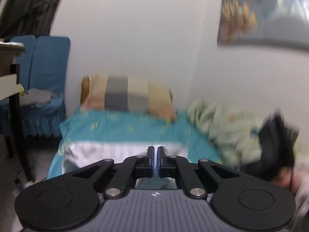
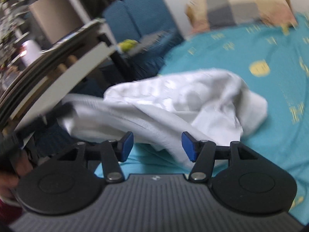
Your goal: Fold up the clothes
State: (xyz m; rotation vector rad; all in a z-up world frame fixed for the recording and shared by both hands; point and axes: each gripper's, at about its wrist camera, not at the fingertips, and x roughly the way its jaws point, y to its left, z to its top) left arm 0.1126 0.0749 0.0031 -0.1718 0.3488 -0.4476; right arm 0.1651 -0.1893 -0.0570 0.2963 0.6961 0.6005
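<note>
Blue pads on the right gripper stand wide apart, nothing between them, just short of the white garment. That garment lies in a rumpled heap on the teal bed, one end trailing toward the bed's near edge. Over on the other side, the left gripper is pinched tight on a fold of the same white cloth, a bit of fabric poking up between its fingers.

My read: this is early going, one corner caught, the second not yet taken. Next the right one needs to push in and close on a free edge, so the cloth can be lifted and spread flat before any fold.

Everything is smeared with motion blur. No basket or bin shows; a striped pillow sits at the head of the bed and a pale crumpled quilt lies alongside.
</note>
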